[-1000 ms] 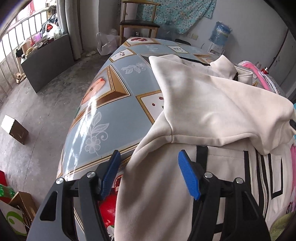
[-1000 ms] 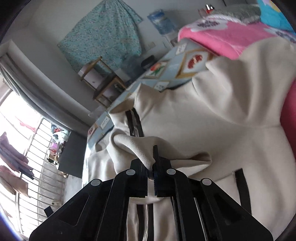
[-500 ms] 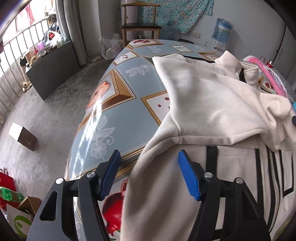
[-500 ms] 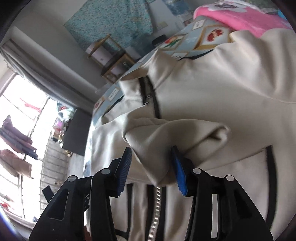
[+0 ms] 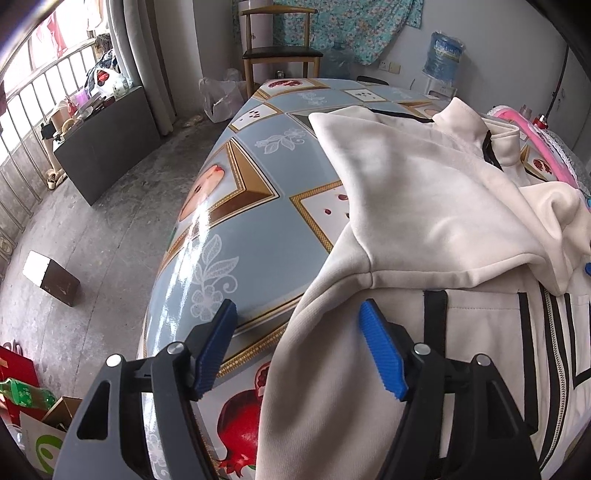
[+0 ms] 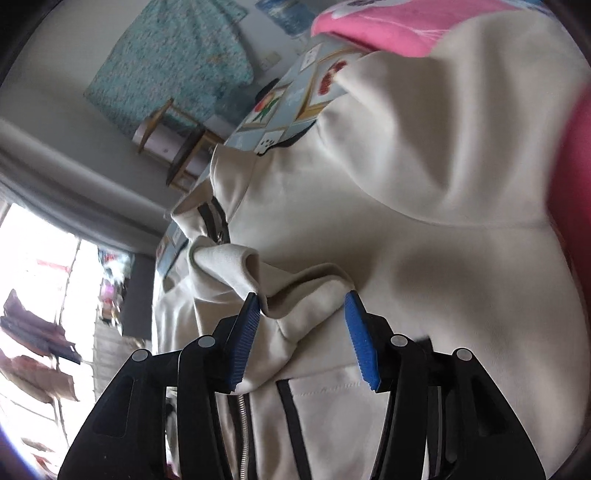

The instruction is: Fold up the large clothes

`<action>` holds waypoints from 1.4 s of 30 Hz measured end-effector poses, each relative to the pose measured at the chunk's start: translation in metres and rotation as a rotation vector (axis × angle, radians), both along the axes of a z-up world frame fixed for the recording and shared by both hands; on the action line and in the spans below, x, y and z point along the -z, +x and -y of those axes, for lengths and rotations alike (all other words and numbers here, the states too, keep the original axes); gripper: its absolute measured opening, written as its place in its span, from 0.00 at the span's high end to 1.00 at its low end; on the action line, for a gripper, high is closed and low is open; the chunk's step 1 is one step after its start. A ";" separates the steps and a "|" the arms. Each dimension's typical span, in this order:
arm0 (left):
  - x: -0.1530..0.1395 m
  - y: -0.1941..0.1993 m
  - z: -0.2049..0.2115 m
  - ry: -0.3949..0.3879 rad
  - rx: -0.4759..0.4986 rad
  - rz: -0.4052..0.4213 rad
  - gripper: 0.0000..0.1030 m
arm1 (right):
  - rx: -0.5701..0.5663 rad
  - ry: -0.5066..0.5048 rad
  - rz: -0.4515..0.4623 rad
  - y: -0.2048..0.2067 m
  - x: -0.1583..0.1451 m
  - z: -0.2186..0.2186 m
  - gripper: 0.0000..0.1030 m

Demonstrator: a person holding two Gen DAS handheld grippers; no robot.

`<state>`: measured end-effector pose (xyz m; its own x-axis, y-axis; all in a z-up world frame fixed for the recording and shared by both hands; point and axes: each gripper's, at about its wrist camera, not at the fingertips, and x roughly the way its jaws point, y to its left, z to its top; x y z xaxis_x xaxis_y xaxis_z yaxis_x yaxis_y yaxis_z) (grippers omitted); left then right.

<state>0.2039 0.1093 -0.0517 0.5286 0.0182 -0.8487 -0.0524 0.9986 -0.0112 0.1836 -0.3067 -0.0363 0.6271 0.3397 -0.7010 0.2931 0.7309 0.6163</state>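
A cream zip jacket point(image 5: 424, 206) with black stripes lies front-up on the patterned table point(image 5: 236, 236). One sleeve is folded across its chest. In the left wrist view, my left gripper point(image 5: 297, 310) hovers over the jacket's near side edge. Its jaws are opening and press on nothing, and the cloth edge runs beneath the gap. In the right wrist view, my right gripper point(image 6: 301, 297) has its jaws opening around the rumpled sleeve cuff point(image 6: 236, 266). The cuff rests loose on the jacket front by the zip point(image 6: 242, 406), and the blue pads point(image 6: 354, 332) do not squeeze it.
A pink garment point(image 6: 388, 26) lies beyond the jacket at the table's far side. A wooden chair point(image 5: 280, 55) stands at the table's far end and a water bottle point(image 5: 445, 55) by the wall. Boxes point(image 5: 51, 275) sit on the floor to the left.
My right gripper let go of the sleeve cuff and spread its jaws, then sank toward the jacket; the cuff dropped onto the front. My left gripper stayed put with its jaws slightly wider.
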 end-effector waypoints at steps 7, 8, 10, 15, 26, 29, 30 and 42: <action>0.000 0.001 0.000 0.006 -0.017 -0.008 0.31 | -0.241 -0.275 -0.009 0.032 -0.006 -0.031 0.50; 0.000 0.001 0.000 0.007 -0.020 -0.009 0.31 | -0.278 -0.298 0.002 0.036 -0.006 -0.034 0.49; 0.000 0.002 0.000 0.010 -0.026 -0.012 0.31 | -0.317 -0.264 0.014 0.043 -0.001 -0.032 0.53; -0.002 0.002 0.002 0.028 -0.039 -0.024 0.31 | -0.301 -0.135 0.006 0.050 0.004 -0.015 0.91; -0.012 0.016 0.031 0.174 0.045 0.003 0.29 | -0.120 0.006 -0.024 0.047 -0.002 0.045 0.89; -0.010 0.018 0.029 0.167 0.025 0.003 0.29 | -0.134 0.025 -0.057 0.046 0.011 0.045 0.83; -0.010 0.018 0.028 0.163 0.022 0.001 0.28 | -0.143 0.027 -0.052 0.044 0.011 0.045 0.81; -0.008 0.018 0.026 0.185 0.006 0.006 0.26 | -0.210 -0.065 -0.031 0.041 0.003 0.038 1.00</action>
<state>0.2216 0.0829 -0.0432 0.5345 0.1703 -0.8278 -0.0465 0.9839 0.1724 0.2243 -0.3446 -0.0391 0.5250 0.4140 -0.7436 0.1479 0.8160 0.5588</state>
